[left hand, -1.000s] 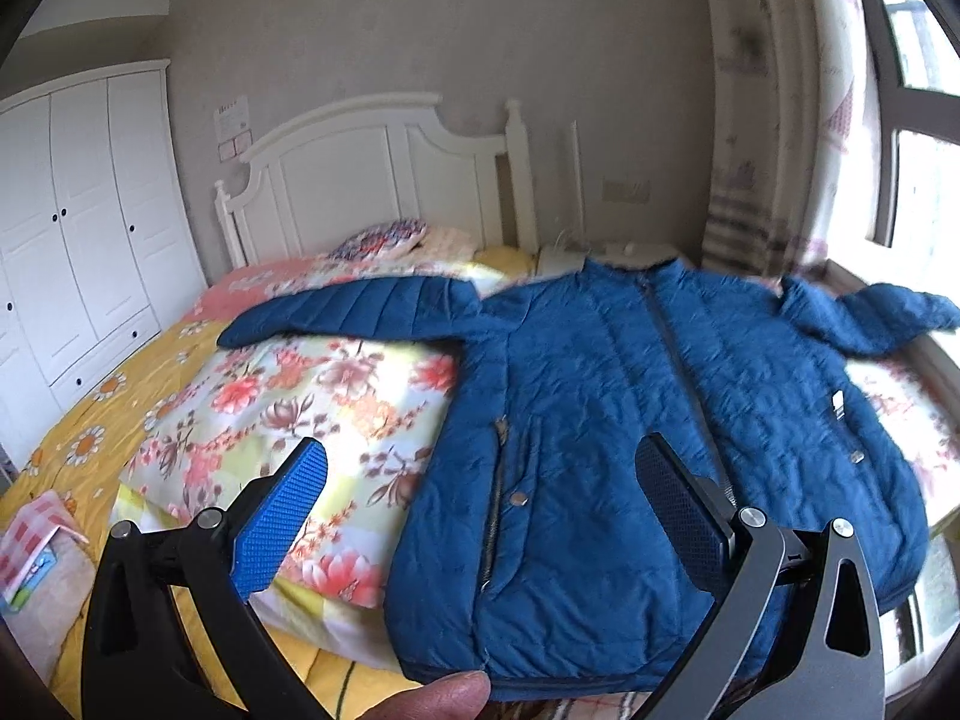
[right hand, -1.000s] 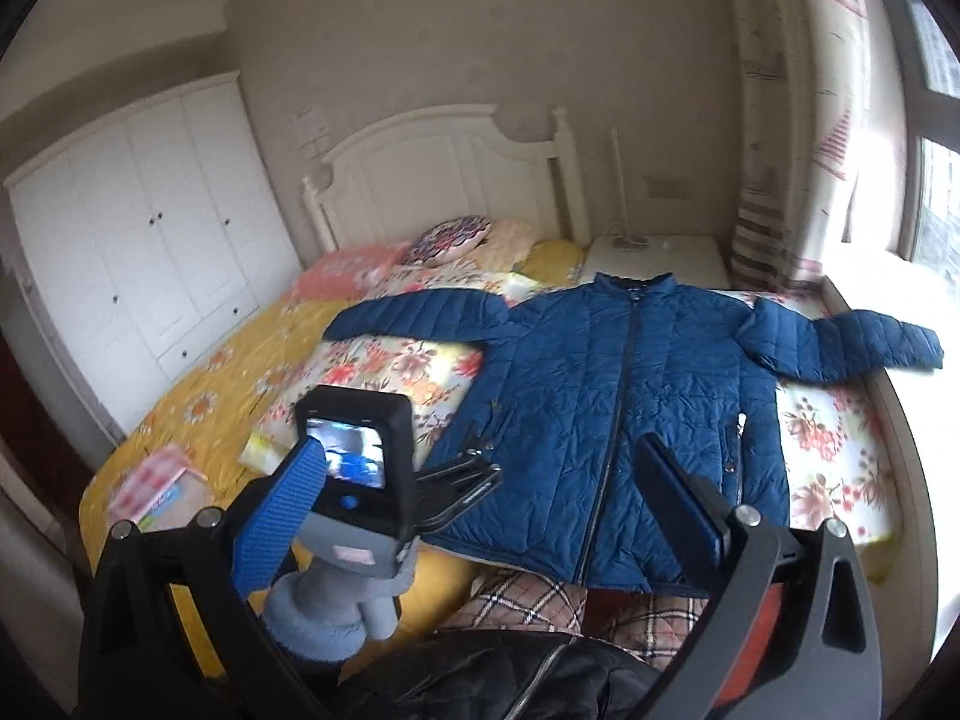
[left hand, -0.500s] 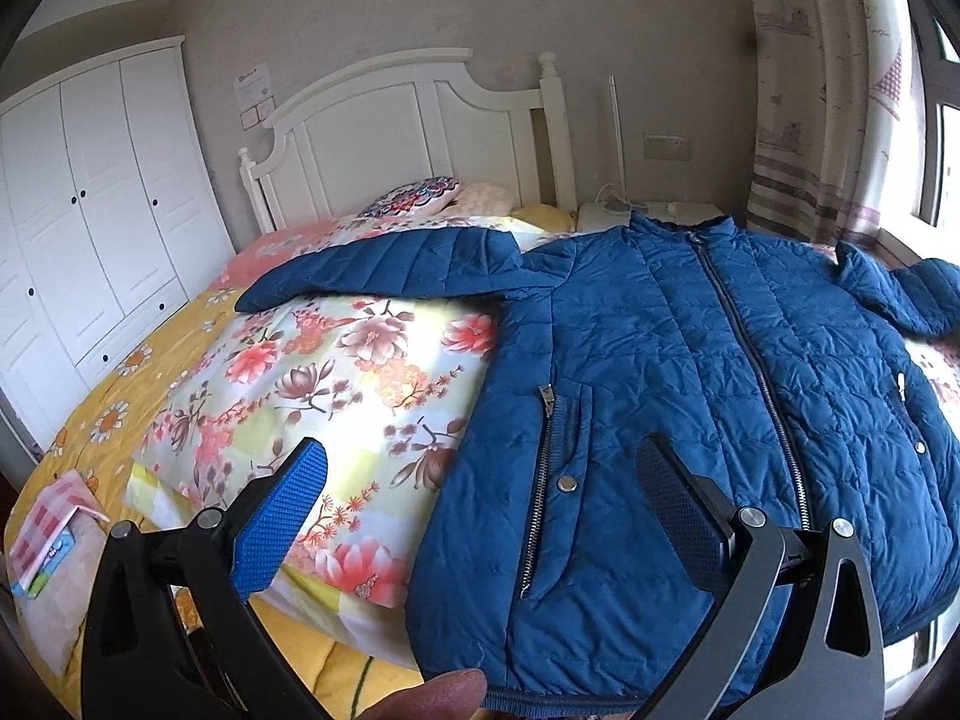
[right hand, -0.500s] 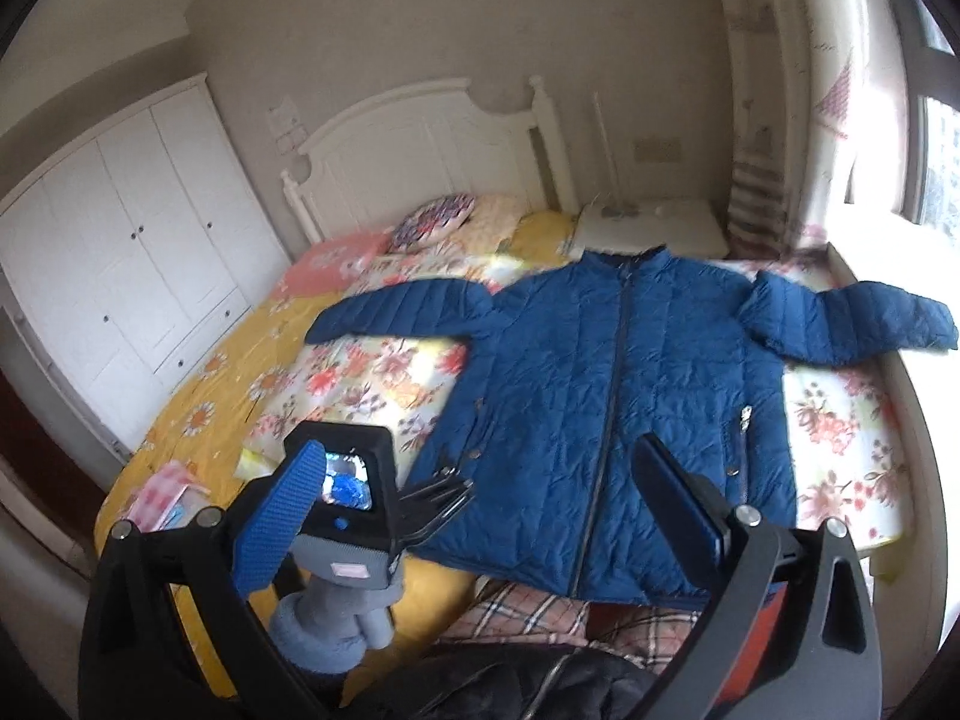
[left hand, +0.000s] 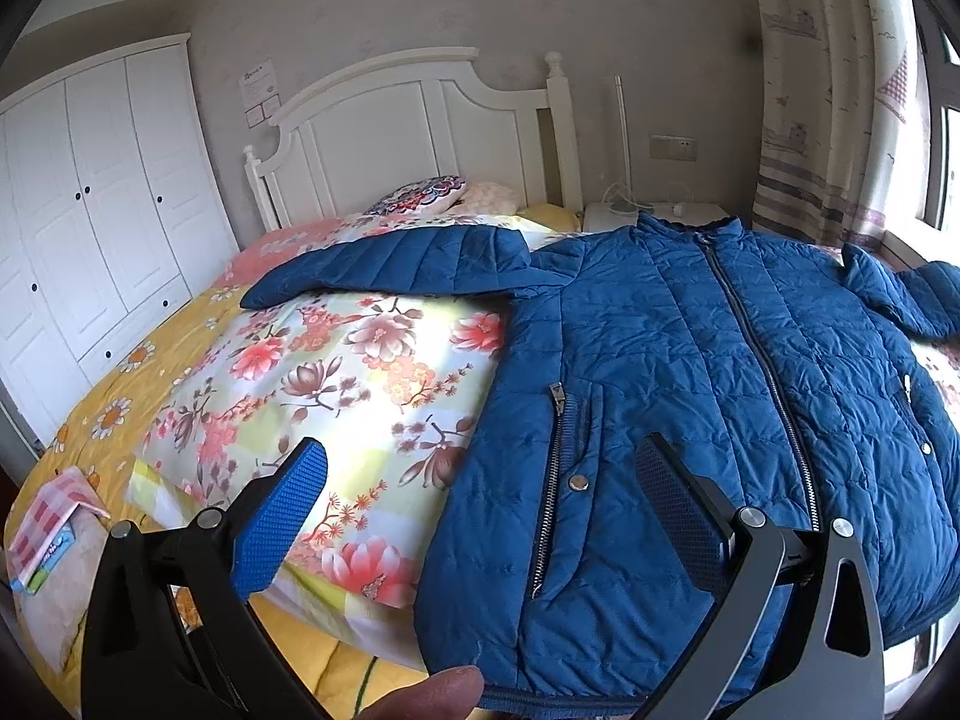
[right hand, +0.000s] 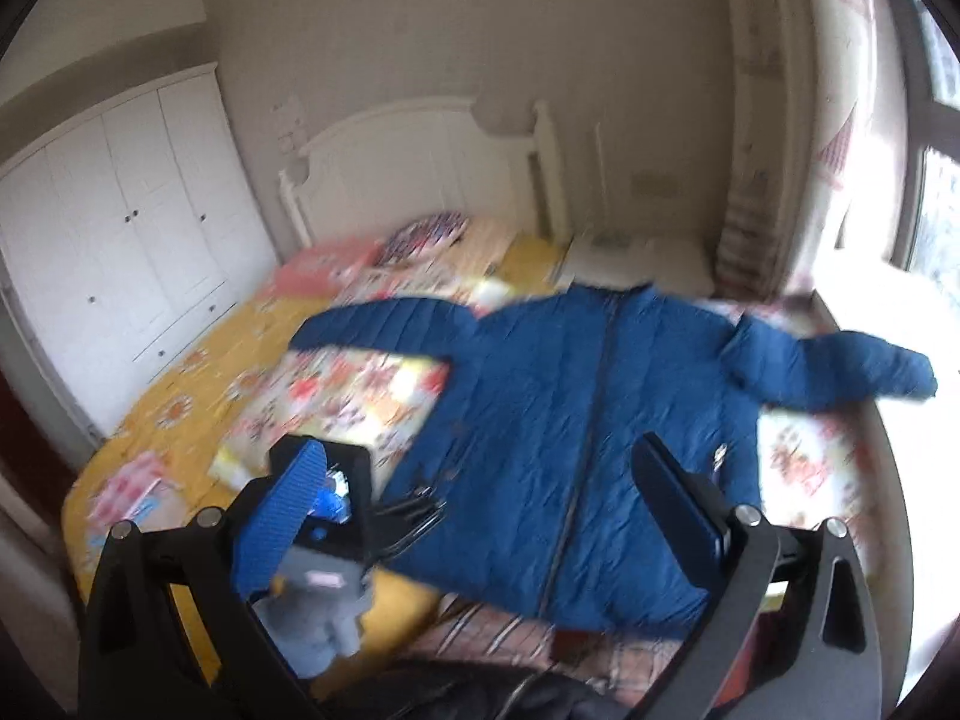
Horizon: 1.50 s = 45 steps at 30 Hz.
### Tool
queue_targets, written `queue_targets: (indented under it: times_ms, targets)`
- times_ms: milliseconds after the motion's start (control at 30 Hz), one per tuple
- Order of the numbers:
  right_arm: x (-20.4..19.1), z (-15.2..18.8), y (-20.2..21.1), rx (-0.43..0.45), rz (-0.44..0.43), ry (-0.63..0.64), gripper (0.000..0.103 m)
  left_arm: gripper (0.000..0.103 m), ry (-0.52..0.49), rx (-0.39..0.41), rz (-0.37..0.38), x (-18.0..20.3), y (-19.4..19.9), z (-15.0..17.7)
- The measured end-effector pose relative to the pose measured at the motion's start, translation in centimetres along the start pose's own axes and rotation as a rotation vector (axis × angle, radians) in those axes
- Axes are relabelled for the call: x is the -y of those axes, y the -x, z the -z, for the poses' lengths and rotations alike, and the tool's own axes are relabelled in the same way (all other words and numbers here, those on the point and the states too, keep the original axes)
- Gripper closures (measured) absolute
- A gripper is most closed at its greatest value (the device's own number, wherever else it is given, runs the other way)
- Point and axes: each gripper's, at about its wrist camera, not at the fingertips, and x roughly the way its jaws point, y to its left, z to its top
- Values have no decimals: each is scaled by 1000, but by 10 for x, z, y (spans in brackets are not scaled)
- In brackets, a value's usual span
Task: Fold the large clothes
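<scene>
Blue jacket (left hand: 690, 372) flat on floral quilt (left hand: 336, 396), white headboard (left hand: 414, 120) behind

You have one blue quilted jacket (left hand: 690, 372) with two sleeves, one floral quilt (left hand: 336, 384), two pillows by one white headboard (left hand: 414, 120), and one white wardrobe (left hand: 90, 204).

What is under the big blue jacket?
The jacket lies spread flat on a flowery quilt, which rests on the yellow bedsheet. The jacket hides whatever else lies beneath its middle.
</scene>
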Motion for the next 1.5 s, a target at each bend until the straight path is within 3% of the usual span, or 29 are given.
queue_targets:
  times_ms: [167, 567, 967, 1233, 1367, 1433, 1500]
  targets:
    - [24, -1, -14, -99, -57, -129, 2, 4, -19, 4, -2, 6, 0, 2]
    - [78, 47, -49, -29, 100, -130, 2, 4, -65, 108, 102, 35, 41, -12]
    - [98, 82, -66, -3, 212, -115, 2, 4, -42, 126, 174, 41, 51, -17]
    - [114, 106, -110, 62, 264, -68, 2, 4, -25, 75, 185, 45, 23, -25]
    - [131, 103, -136, 88, 240, -51, 2, 4, -3, 40, 193, 47, -3, -36]
    - [154, 98, -155, 103, 234, -69, 2, 4, 12, 16, 227, 53, -30, -43]
    - [193, 92, -183, 58, 244, -162, 2, 4, 11, -17, 260, 66, -72, -53]
